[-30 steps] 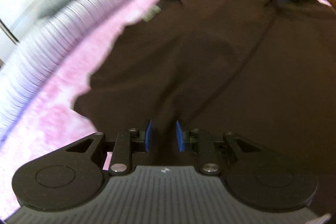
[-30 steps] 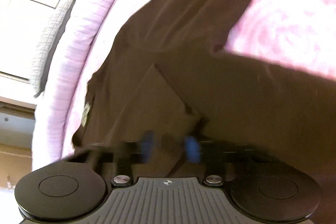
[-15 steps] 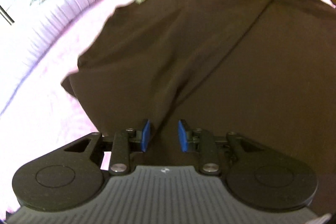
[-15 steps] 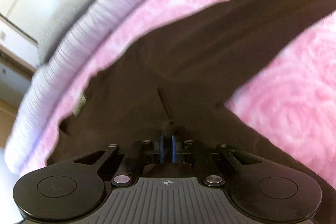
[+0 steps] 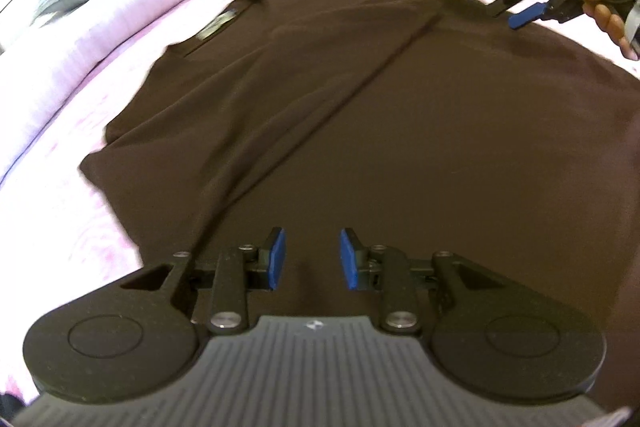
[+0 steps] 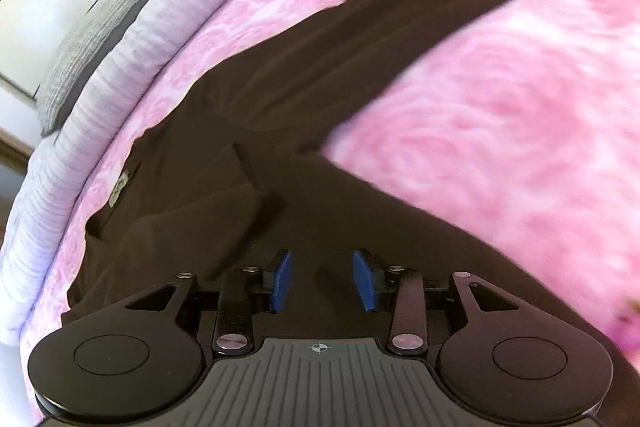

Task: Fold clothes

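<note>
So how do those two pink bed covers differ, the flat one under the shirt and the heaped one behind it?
The sheet is deep pink, mottled and lies flat, with the shirt spread on it. The quilt is paler, ribbed and heaped along the sheet's far edge, bare of clothing. Both are pink bedding.

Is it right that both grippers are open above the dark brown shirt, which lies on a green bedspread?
Not quite: the bedspread is pink, not green, as the right wrist view shows. The rest holds: the left gripper and the right gripper are both open above the dark brown shirt.
</note>
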Tool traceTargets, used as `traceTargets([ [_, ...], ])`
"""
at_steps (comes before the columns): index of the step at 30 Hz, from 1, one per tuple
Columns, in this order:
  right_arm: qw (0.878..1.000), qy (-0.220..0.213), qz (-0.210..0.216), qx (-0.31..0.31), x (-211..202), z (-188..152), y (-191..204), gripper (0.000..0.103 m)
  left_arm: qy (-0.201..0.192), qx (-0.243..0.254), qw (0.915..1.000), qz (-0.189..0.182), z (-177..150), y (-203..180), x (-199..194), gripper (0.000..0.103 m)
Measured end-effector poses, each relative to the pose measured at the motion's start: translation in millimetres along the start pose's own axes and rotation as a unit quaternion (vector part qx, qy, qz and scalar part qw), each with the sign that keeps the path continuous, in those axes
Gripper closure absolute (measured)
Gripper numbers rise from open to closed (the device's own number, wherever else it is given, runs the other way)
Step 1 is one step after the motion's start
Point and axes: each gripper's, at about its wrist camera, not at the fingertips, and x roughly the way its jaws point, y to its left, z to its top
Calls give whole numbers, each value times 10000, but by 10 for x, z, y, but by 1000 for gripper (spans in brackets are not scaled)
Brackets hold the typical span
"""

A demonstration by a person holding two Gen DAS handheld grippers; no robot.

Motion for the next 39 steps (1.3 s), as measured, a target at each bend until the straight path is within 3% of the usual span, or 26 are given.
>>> traceTargets([
  [5,9992,-172,-118,327,-375,120,-238,61,-273,399,9987,-190,265,-260,-2,74],
  [8,9995,-111,141,260,-371,280,-282,60,-489,604,9968,-162,538,-377,60,73],
  [14,9917,402,952,-771,251,774,41,60,-712,772,9944,-99,1213,-683,376,71],
  [20,9525,991,1608,-2389,1055,1269,517,60,-585,349,9977,-47,1815,-1029,1004,68],
  [25,9121,1384,1868,-3377,1406,1356,770,60,-219,-1,9998,-40,1931,-1121,1366,68],
  [26,9025,1461,1917,-3570,1477,1374,821,69,-146,-29,9999,-46,1930,-1140,1399,68],
  [27,8924,1536,1964,-3761,1547,1391,871,103,-83,-50,9999,-57,1928,-1160,1424,68],
  [28,8818,1611,2011,-3949,1618,1409,922,103,-41,-61,9999,-80,1920,-1176,1435,68],
  [29,8771,1585,2048,-4046,1647,1455,952,103,-17,-68,9999,-99,1911,-1189,1438,68],
  [33,8907,1157,2202,-3804,1643,1777,982,103,17,-90,9999,-109,1915,-1235,1426,68],
  [35,8906,1253,2309,-3712,1661,1824,994,103,-131,-185,9997,-38,1941,-1215,1357,68],
  [37,8776,1464,2452,-3851,1609,1739,1001,101,-224,-273,9994,25,1964,-1175,1319,68],
  [39,8612,1598,2458,-4152,1585,1603,986,88,-169,-297,9994,5,1975,-1138,1355,68],
])
